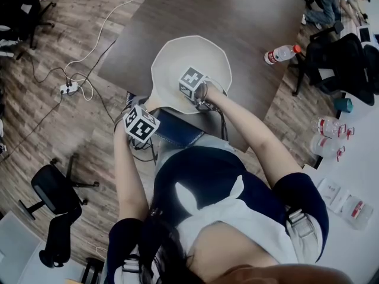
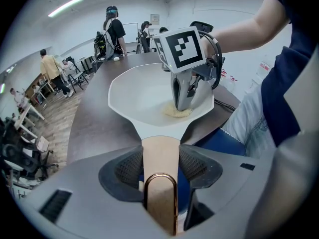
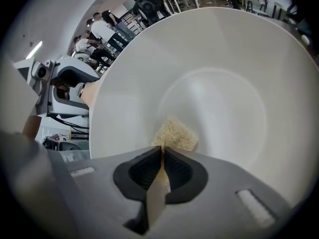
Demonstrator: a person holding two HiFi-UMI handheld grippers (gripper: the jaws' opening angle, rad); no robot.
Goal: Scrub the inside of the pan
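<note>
Yellow sponge (image 3: 175,133) partly behind right gripper (image 3: 162,151), inside white pan (image 3: 239,59)

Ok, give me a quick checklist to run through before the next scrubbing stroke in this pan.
1. Left tool clamped on the pan handle: ok.
2. Right tool shut on the scrub pad: ok.
3. Scrub pad down on the floor of the pan: ok.
4. Bottle well clear of the pan: ok.
5. Residue left inside the pan: cannot tell.
</note>
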